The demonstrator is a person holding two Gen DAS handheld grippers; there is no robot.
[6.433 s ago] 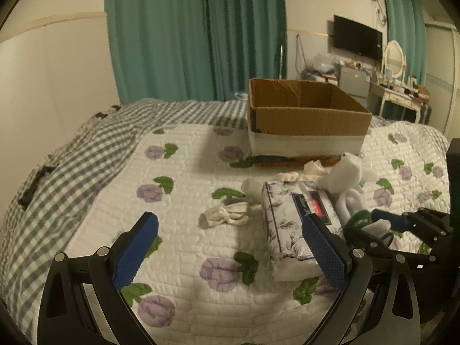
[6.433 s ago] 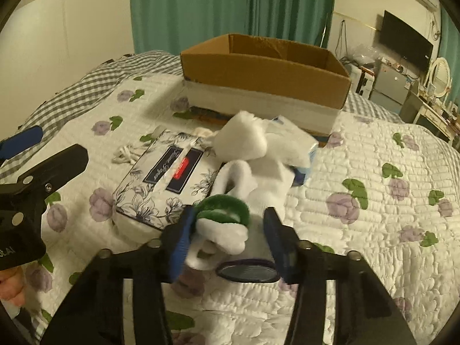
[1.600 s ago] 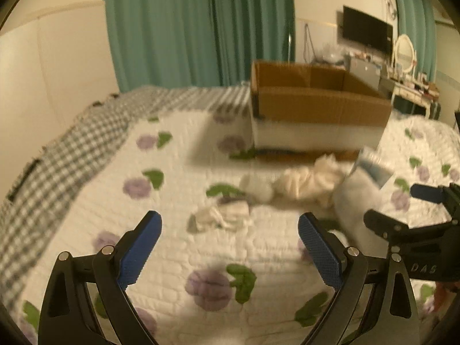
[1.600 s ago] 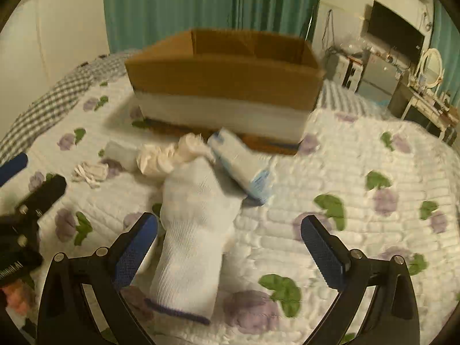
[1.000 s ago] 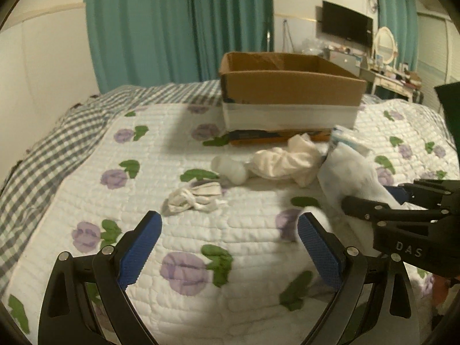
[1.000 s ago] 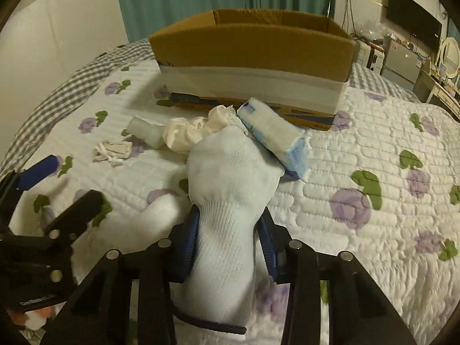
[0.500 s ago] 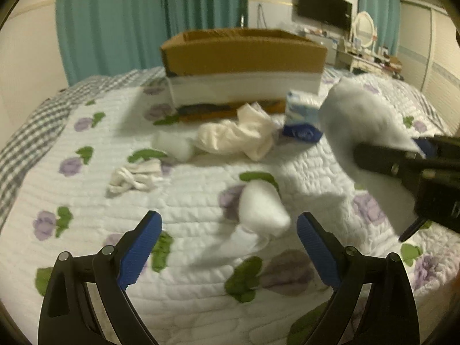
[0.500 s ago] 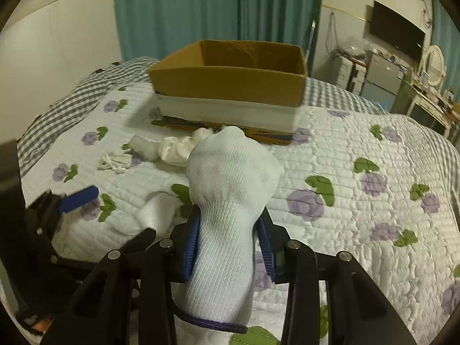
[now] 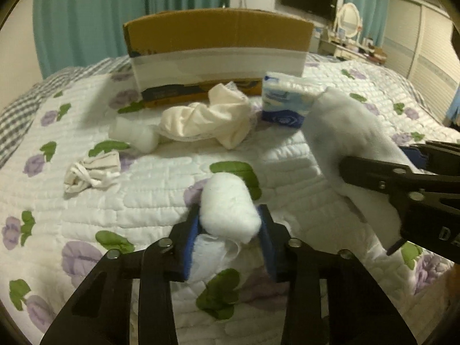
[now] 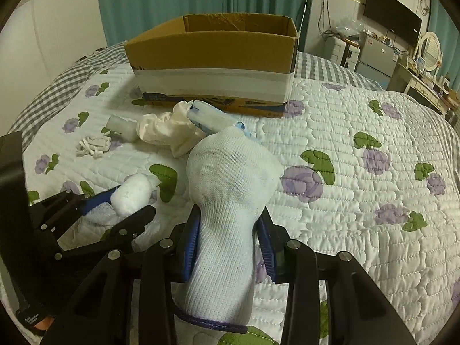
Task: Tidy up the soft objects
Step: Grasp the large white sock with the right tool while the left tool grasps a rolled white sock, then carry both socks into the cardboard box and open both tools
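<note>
The left hand-held gripper (image 9: pixel 230 227) is closing its jaws on a white cotton roll (image 9: pixel 228 207) low in the frame's centre; the pads seem to be pressing already, though blur makes that hard to swear to. The right hand-held gripper (image 10: pixel 228 235) is clamped round a white sock (image 10: pixel 230 201) that stands up from it. To do this well, squeeze gently, lift both clear of the quilted bed (image 10: pixel 359 201), and carry them over the cardboard box (image 10: pixel 212 57) at the top of the frame.
</note>
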